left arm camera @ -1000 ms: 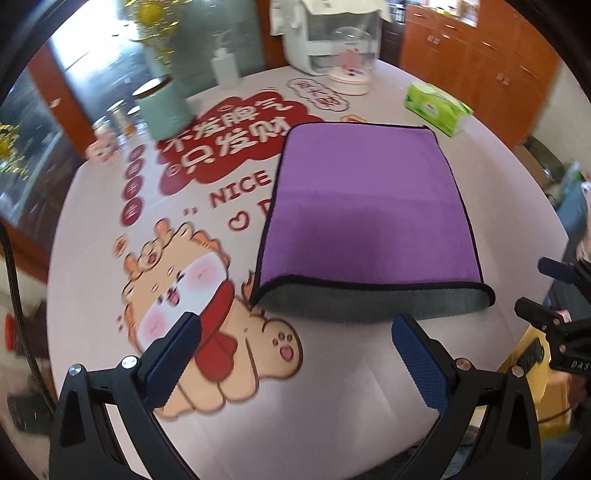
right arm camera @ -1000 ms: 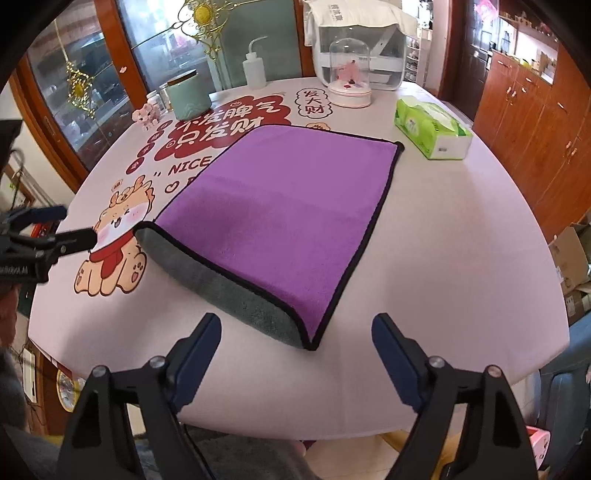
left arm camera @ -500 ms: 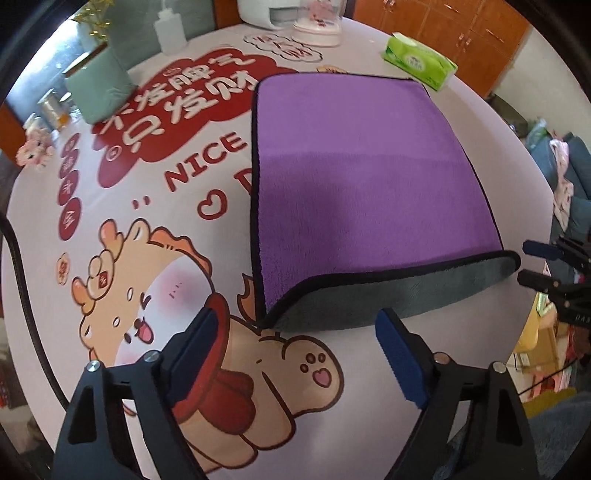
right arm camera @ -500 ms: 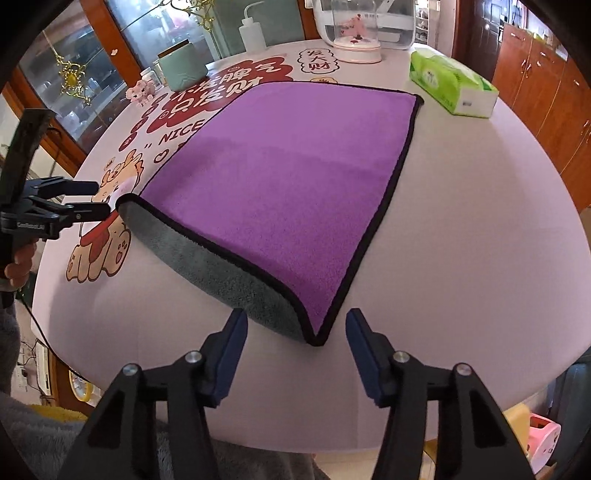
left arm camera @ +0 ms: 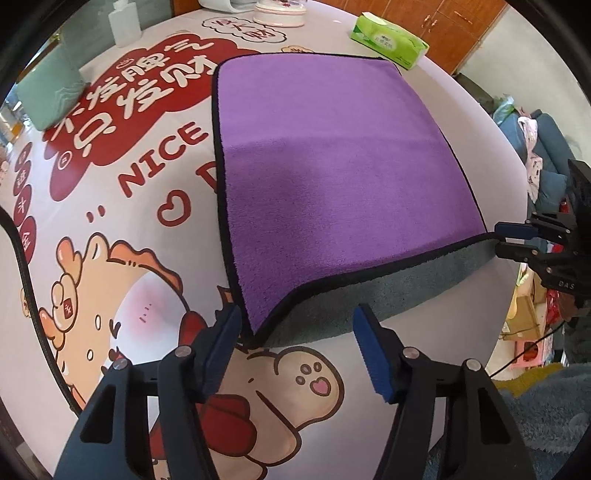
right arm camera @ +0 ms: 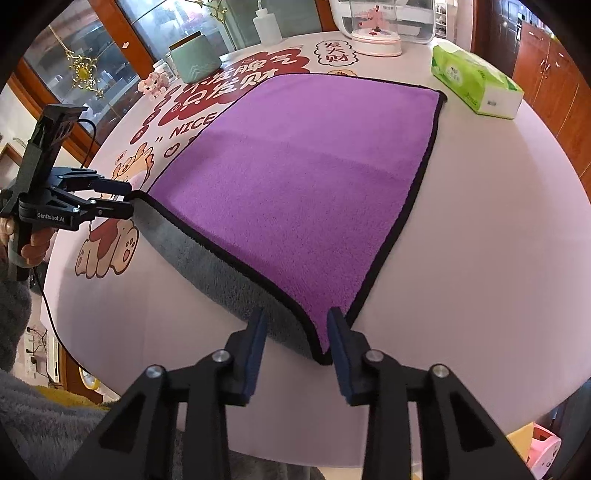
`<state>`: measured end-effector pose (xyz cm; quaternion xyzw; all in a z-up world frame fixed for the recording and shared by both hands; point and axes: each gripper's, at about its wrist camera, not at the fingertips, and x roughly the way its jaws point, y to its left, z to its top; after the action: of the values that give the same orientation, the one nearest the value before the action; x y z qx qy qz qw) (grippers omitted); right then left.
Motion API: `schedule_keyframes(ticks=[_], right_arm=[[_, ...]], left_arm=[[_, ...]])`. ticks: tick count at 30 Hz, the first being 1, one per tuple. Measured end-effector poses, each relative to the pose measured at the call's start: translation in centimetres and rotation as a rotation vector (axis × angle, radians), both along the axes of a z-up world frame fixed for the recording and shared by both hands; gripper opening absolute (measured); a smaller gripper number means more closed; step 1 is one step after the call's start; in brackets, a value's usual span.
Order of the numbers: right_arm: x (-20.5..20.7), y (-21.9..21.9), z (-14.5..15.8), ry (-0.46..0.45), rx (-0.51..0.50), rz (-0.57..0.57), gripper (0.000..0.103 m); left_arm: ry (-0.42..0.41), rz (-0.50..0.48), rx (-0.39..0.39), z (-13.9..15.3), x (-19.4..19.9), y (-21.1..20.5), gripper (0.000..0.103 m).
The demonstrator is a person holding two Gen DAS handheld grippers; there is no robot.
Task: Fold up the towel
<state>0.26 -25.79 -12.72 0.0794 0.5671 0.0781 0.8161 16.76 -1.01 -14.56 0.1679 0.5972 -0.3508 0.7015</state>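
Observation:
A purple towel (left arm camera: 332, 177) with black trim and a grey underside lies folded once on the round table; it also shows in the right wrist view (right arm camera: 306, 192). My left gripper (left arm camera: 295, 341) is open, its jaws either side of the towel's near left corner. My right gripper (right arm camera: 295, 338) is open but narrowed, its jaws straddling the near right corner. Each gripper shows in the other's view: the right (left arm camera: 513, 242) at the towel's corner, the left (right arm camera: 122, 199) at the opposite corner.
The table (right arm camera: 480, 258) has a cartoon-print cloth. At the far side stand a green tissue box (right arm camera: 476, 86), a green canister (right arm camera: 194, 59), a white squeeze bottle (right arm camera: 267, 24) and a domed ornament (right arm camera: 376, 35). Wooden cabinets stand behind.
Both grippers have moved forward and down to the towel's near corners. The right gripper's jaws have narrowed around its corner; the left jaws have also closed in somewhat.

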Motion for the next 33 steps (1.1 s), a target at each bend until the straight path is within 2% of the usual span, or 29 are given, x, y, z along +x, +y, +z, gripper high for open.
schedule_keyframes(ticks=[5, 14, 22, 27, 33], right_arm=[[0.1, 0.0, -0.1, 0.007, 0.005, 0.018, 0.021], [0.1, 0.1, -0.1, 0.004, -0.012, 0.033, 0.015], [0.1, 0.1, -0.2, 0.004, -0.018, 0.034, 0.012], [0.1, 0.1, -0.1, 0.006, -0.020, 0.029, 0.011], [0.2, 0.2, -0.2, 0.008, -0.029, 0.026, 0.010]], left_arm=[[0.028, -0.023, 0.010, -0.5, 0.3, -0.6, 0.050], [0.030, -0.042, 0.020, -0.6, 0.5, -1.3, 0.047], [0.028, -0.049, 0.053, -0.7, 0.3, -1.7, 0.031], [0.024, -0.043, 0.071, -0.9, 0.1, -1.7, 0.014], [0.009, -0.054, 0.094, -0.8, -0.7, -2.1, 0.009]])
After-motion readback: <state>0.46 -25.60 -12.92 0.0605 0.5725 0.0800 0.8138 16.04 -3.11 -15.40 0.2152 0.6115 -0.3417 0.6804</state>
